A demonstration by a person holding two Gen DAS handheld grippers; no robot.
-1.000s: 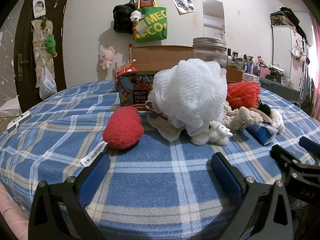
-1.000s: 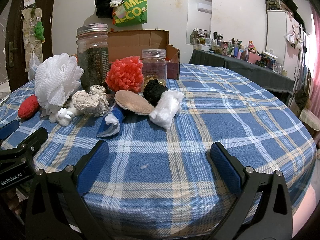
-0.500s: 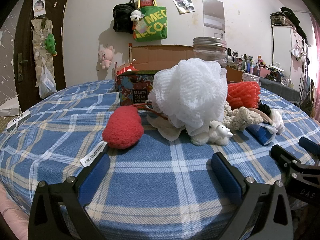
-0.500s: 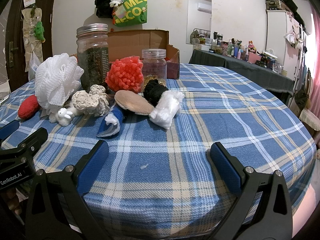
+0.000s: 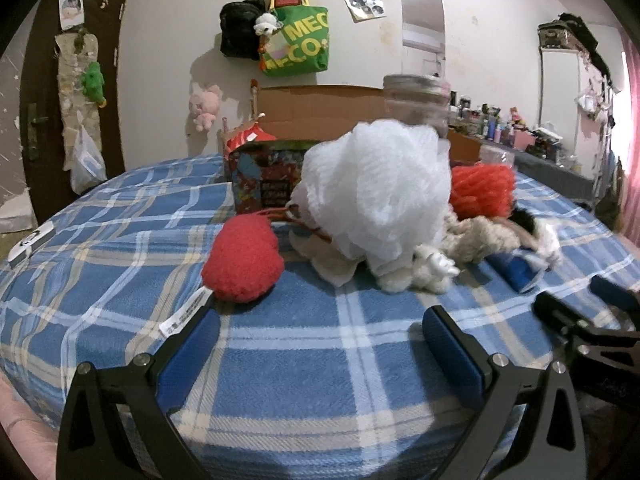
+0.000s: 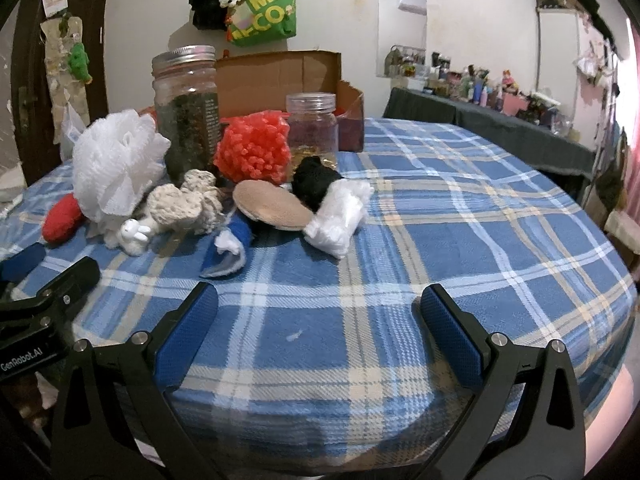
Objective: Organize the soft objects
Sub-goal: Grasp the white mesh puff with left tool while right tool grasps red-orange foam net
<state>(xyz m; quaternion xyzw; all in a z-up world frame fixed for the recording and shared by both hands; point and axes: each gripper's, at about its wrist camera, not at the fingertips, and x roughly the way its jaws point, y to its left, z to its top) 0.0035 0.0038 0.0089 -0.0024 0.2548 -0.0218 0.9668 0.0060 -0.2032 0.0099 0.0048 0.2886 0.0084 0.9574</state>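
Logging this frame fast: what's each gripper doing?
Left gripper: open, holding nothing.
Right gripper: open, holding nothing.

The white bath puff (image 5: 374, 192) hides most of the tall jar (image 5: 416, 100); the left view is blurred there.

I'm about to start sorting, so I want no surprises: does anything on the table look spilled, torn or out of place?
Nothing looks spilled or damaged. The soft things lie in a loose jumble: the white mesh pouf, red knit heart and orange pom ball crowd against the two upright, lidded jars. Both grippers, left and right, are open and empty.
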